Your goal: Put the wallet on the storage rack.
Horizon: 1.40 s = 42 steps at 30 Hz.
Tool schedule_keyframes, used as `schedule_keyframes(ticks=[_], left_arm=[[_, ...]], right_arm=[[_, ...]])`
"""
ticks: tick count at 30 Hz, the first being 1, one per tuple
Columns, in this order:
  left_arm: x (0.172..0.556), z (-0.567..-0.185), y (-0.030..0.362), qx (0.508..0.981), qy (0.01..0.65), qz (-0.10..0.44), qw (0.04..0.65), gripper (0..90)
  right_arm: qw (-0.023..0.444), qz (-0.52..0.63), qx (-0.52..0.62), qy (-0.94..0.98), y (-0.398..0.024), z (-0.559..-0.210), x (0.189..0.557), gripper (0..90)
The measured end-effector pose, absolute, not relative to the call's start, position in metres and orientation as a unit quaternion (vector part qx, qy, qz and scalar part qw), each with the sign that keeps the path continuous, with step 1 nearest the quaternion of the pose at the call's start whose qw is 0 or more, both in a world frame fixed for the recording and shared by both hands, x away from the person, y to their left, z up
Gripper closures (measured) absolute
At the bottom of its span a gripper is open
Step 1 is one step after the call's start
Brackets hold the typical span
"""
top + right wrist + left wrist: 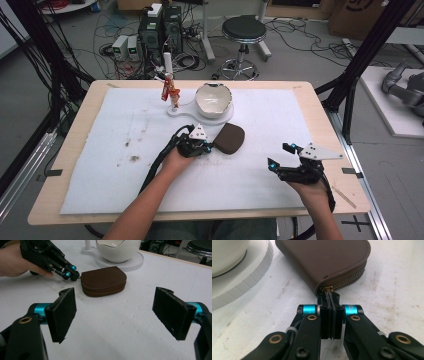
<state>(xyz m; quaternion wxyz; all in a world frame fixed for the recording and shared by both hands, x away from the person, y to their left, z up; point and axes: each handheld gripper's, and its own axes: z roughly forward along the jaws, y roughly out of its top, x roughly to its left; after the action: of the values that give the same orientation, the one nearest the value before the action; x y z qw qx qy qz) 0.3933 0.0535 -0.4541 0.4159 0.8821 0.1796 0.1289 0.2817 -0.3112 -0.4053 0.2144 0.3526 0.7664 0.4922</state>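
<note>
Across the white mat (260,165) the brown pouch (230,138) lay near the bowl (213,99), its zipper pull (328,291) pinched in the closed left gripper (331,315) while the right gripper (117,312) gaped empty, so tugging could have dragged the unbraced pouch.

A small brown leather zip pouch (230,138) with one rounded end and one straight end lies flat on the white-covered table (260,175), near its middle. Its lid is shut, and a brass-coloured zipper (350,280) runs round its side wall. It sits just beside a round white base, at that base's 5 o'clock. The zipper's thin dark pull tab (331,300) sticks out from the pouch's 8 o'clock corner in the high view and is pinched flat between the pads of the left claw (332,315). The pouch's smooth top shows no marks.
</note>
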Motion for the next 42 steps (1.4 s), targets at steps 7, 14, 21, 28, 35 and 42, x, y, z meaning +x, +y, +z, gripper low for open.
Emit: schedule_keyframes(ticks=[7, 14, 21, 28, 35, 42], left_arm=[[0.392, -0.44, 0.064, 0.85, 0.187, 0.103, 0.481, 88.3], [0.388, -0.422, 0.074, 0.811, 0.201, 0.097, 0.541, 88.3], [0.391, -0.404, 0.08, 0.783, 0.195, 0.072, 0.586, 88.3], [0.393, -0.392, 0.083, 0.762, 0.197, 0.054, 0.614, 88.4], [0.402, -0.384, 0.086, 0.745, 0.205, 0.032, 0.635, 88.3], [0.413, -0.368, 0.093, 0.738, 0.21, 0.041, 0.64, 88.4]], right_arm=[[0.209, 0.498, 0.351, 0.765, -0.311, -0.405, 0.283, 19.6], [0.208, 0.501, 0.351, 0.763, -0.311, -0.404, 0.283, 19.6], [0.209, 0.501, 0.35, 0.763, -0.31, -0.404, 0.283, 19.5], [0.209, 0.502, 0.35, 0.763, -0.311, -0.404, 0.283, 19.6], [0.208, 0.5, 0.35, 0.764, -0.31, -0.404, 0.283, 19.5], [0.208, 0.499, 0.353, 0.764, -0.312, -0.405, 0.284, 19.6]])
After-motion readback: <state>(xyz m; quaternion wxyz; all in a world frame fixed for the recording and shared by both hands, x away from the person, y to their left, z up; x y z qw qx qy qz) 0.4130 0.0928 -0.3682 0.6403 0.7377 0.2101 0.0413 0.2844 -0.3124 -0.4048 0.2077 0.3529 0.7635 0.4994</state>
